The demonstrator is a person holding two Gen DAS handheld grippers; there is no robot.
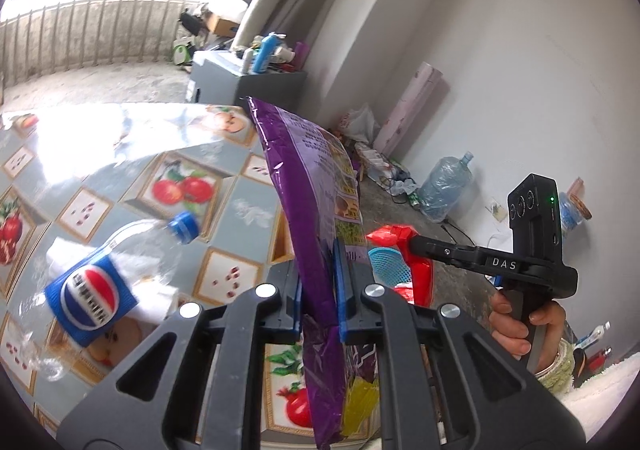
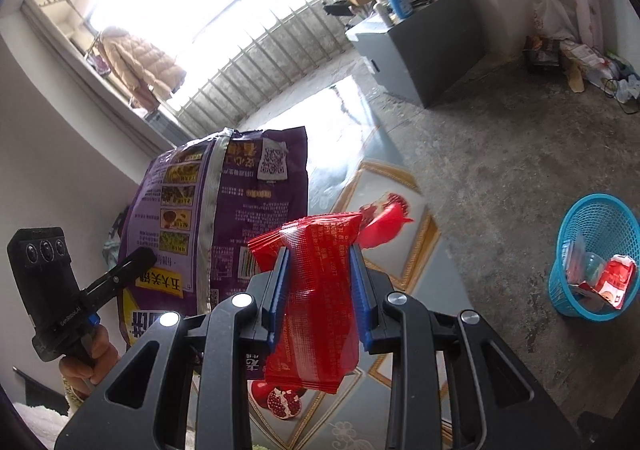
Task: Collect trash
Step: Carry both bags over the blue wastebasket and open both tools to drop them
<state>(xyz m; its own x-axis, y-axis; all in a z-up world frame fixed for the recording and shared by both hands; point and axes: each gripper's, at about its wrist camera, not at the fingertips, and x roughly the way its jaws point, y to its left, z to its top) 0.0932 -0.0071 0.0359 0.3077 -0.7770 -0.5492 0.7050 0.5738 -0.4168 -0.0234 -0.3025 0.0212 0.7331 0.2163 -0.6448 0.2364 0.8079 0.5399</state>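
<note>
Gripped a purple snack bag (image 1: 304, 177) edge-on in the left gripper (image 1: 320, 276), blue pads pressed flat on both faces, top of the bag standing up beyond the fingertips and the rest hanging below them. Gripped a red wrapper (image 2: 320, 346) in the right gripper (image 2: 320, 280) likewise, jaws closed on its crumpled middle, ends sticking out above and below. Carried both clear of the fruit-patterned table (image 1: 224, 209), with nothing underneath touching either piece. Kept the two tools side by side, the right one just to the right of the left and a little ahead, a hand (image 1: 520, 326) wrapped around its handle.

Located the blue mesh basket (image 2: 568, 302) on the concrete floor, ahead of and to the right of the right gripper, lower than it and well apart, with some wrappers already inside. Left a Pepsi bottle (image 1: 104, 278) lying on its side on the table, left of the left gripper and untouched.

Judged the step as the carry: two pieces picked, neither dropped yet. Judged the next move as a swing rightward and down until each tool hangs over the basket mouth, then an opening of the jaws. Expected the light, wide purple bag to flutter or catch the rim unless released low and centred. Reckoned the bottle as the next pick afterwards.
</note>
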